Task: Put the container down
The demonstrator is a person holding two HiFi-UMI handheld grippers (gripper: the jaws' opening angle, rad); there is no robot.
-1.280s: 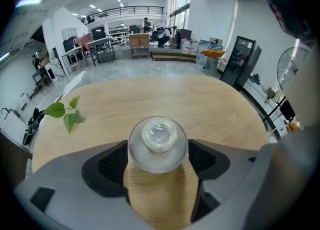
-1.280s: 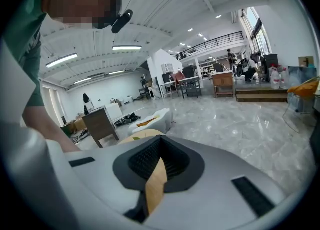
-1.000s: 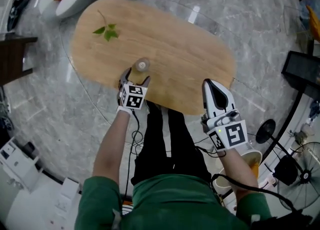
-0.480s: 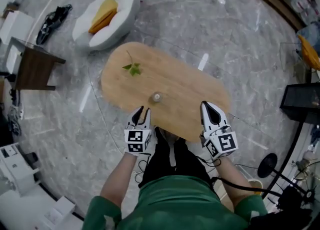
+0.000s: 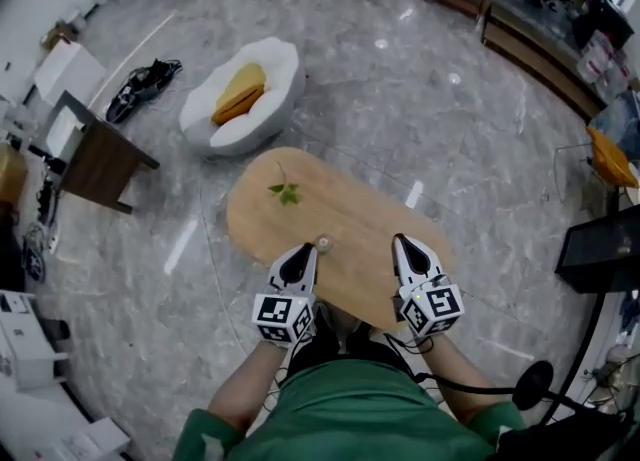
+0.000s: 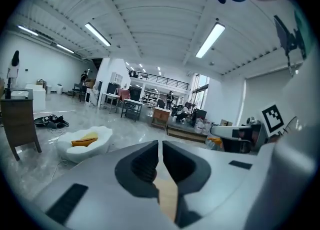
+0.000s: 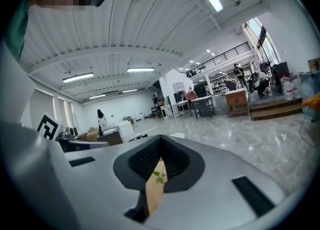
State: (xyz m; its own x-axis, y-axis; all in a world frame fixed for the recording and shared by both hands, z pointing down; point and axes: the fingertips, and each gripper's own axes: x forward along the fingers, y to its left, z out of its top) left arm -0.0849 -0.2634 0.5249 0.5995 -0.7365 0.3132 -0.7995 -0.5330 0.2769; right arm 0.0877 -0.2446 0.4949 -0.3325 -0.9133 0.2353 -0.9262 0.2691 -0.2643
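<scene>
Head view: container (image 5: 323,243) tiny on table (image 5: 368,234); L hand-held gripper (image 5: 306,250) just closed, R hand-held gripper (image 5: 400,243) shut, both empty.

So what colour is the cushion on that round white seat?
Yellow-orange. The cushion shows best in the head view.

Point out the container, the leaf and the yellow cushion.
container (image 5: 323,243): head view, on its round top.
leaf (image 5: 287,192): head view, on the middle of the green sprig.
cushion (image 5: 239,93): head view, on the middle of its yellow face.
</scene>
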